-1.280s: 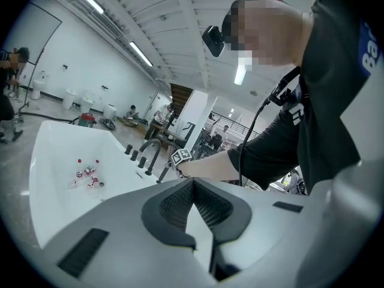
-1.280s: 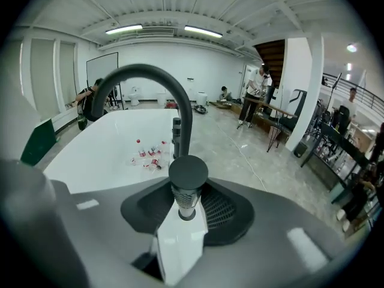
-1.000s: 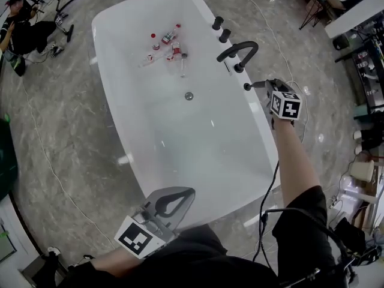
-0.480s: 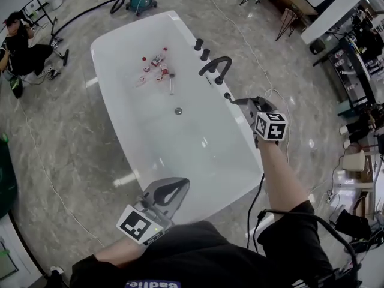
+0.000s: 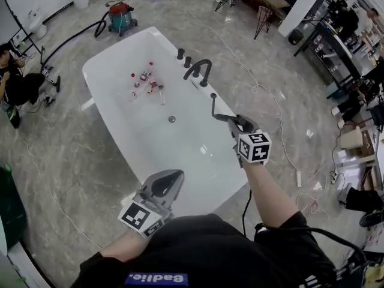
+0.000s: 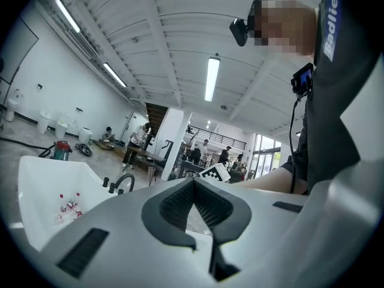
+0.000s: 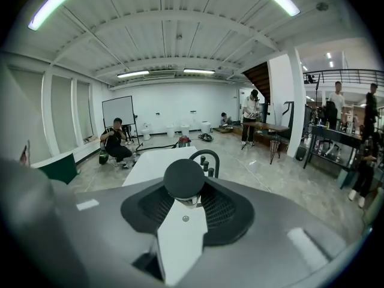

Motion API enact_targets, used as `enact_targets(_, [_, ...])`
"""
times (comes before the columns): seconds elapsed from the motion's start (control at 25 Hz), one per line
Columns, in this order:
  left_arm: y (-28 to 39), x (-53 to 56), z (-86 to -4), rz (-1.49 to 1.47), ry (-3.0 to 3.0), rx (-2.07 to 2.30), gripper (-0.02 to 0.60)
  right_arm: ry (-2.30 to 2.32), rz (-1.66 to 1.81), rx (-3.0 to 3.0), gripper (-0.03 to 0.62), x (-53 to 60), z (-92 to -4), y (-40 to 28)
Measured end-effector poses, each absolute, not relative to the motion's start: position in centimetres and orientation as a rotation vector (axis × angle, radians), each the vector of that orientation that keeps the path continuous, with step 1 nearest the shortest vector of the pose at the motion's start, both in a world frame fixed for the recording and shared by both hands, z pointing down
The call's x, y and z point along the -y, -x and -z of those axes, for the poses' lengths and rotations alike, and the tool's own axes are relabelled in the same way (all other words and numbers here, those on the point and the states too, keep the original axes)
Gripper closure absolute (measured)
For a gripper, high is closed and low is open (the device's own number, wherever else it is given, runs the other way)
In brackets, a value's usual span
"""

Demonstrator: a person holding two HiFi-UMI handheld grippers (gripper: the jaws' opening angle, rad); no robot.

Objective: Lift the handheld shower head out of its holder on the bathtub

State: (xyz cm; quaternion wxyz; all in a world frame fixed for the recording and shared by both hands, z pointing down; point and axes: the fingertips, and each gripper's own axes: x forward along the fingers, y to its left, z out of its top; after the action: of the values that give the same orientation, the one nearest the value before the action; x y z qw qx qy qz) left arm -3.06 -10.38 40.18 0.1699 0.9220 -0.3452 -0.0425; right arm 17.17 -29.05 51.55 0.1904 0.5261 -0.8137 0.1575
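Observation:
The black handheld shower head (image 5: 215, 102) is off the white bathtub (image 5: 103, 104) and hangs above the tub's right rim, near the arched black faucet (image 5: 198, 69). My right gripper (image 5: 231, 120) is shut on its handle. In the right gripper view the round black head (image 7: 184, 177) sticks out between the jaws, with the faucet (image 7: 207, 159) and tub (image 7: 157, 161) beyond it. My left gripper (image 5: 163, 186) is shut and holds nothing, over the tub's near end. In the left gripper view its jaws (image 6: 195, 212) meet, with the tub (image 6: 42, 203) at the left.
Several small bottles (image 5: 146, 81) lie in the tub near the drain (image 5: 172, 119). Two black knobs (image 5: 184, 57) stand on the rim beyond the faucet. A red vacuum (image 5: 122, 18) stands past the tub's far end, and a person (image 5: 17, 83) crouches at the left. Cables cross the marble floor.
My right gripper has risen and pulled back from the tub rim with the shower head in it. The left gripper has lifted a little. The head view now takes in more of the room.

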Motion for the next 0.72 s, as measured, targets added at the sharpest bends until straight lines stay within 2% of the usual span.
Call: enact_targets(0.72, [-2.4, 6.4, -37.6, 0.088, -2.728, 0.775, 0.577, -1.571, -0.495, 2.420, 0.462, 11.9, -45.5, -18.7])
